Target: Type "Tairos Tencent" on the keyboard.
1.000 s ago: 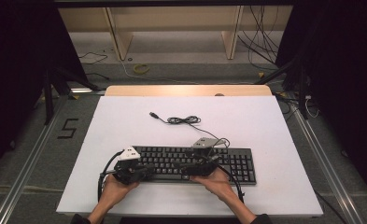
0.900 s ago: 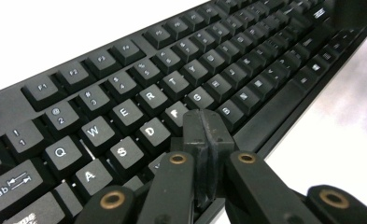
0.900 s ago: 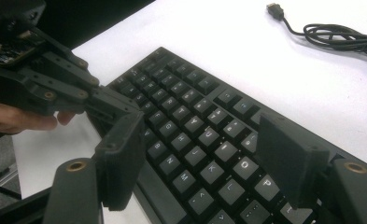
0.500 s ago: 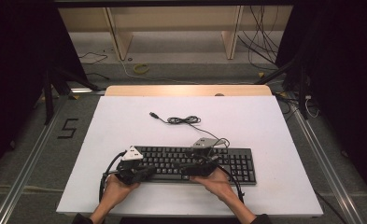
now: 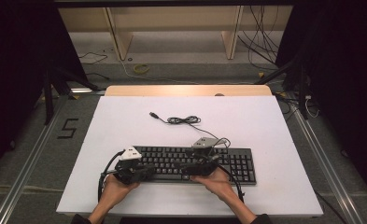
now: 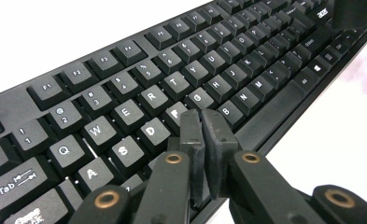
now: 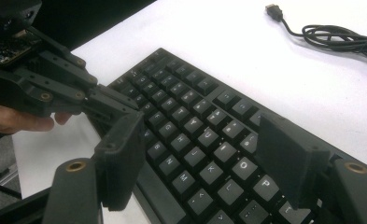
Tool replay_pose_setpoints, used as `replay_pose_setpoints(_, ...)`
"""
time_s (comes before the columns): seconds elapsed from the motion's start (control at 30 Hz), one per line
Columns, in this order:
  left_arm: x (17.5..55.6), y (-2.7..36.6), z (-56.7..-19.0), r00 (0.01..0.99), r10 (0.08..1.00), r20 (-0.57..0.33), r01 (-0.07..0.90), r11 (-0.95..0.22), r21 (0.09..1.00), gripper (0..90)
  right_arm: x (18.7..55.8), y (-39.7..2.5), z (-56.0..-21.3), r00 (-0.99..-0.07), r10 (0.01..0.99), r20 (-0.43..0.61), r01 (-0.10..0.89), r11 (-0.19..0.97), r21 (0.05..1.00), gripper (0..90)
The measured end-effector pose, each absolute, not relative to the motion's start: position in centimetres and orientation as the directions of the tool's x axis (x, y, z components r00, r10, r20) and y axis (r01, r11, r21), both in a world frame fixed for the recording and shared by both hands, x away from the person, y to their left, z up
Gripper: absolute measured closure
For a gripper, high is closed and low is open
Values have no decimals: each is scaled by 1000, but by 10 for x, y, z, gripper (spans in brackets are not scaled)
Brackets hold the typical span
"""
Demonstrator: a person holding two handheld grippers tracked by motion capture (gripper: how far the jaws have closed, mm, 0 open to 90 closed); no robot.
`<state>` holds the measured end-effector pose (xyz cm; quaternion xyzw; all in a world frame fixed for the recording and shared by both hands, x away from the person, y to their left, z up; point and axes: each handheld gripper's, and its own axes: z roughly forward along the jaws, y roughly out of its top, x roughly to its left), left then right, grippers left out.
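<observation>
**Both grippers on the keyboard**

The white table (image 5: 274,140) spans the middle of the high view. My black keyboard (image 5: 232,161) lies across its lower centre, its coiled cable (image 5: 183,120) above it, toward the frame's middle. My left gripper (image 6: 202,126) sits low centre in its own view, jaws clenched together over the F and G keys. My right gripper (image 7: 204,158) hangs spread wide above the right-hand letter keys.

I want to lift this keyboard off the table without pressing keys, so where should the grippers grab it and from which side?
Probably the keyboard's two short ends, one gripper from each side, jaws pinching the thin edge. It lies flat and long, and its top is all keys. The right gripper is open; the left gripper is shut over the keys.
</observation>
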<state>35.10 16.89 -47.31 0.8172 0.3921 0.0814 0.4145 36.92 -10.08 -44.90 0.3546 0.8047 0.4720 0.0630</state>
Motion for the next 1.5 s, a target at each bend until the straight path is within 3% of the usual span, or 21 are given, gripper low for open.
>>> replay_pose_setpoints(0.23, 351, 172, -470, 675, 707, -211, 576, -327, 749, 795, 369, -100, -449, -744, 627, 230, 508, 307, 805, 337)
replay_pose_setpoints(0.63, 354, 182, -464, 641, 725, -253, 593, -257, 763, 542, 369, -99, -450, -744, 626, 232, 510, 308, 803, 335)
replay_pose_setpoints(1.03, 359, 190, -459, 608, 749, -263, 602, -219, 768, 392, 367, -98, -451, -749, 621, 233, 511, 316, 799, 327)
replay_pose_setpoints(1.5, 372, 195, -450, 581, 767, -273, 610, -188, 770, 349, 364, -96, -454, -758, 609, 232, 509, 331, 795, 312)
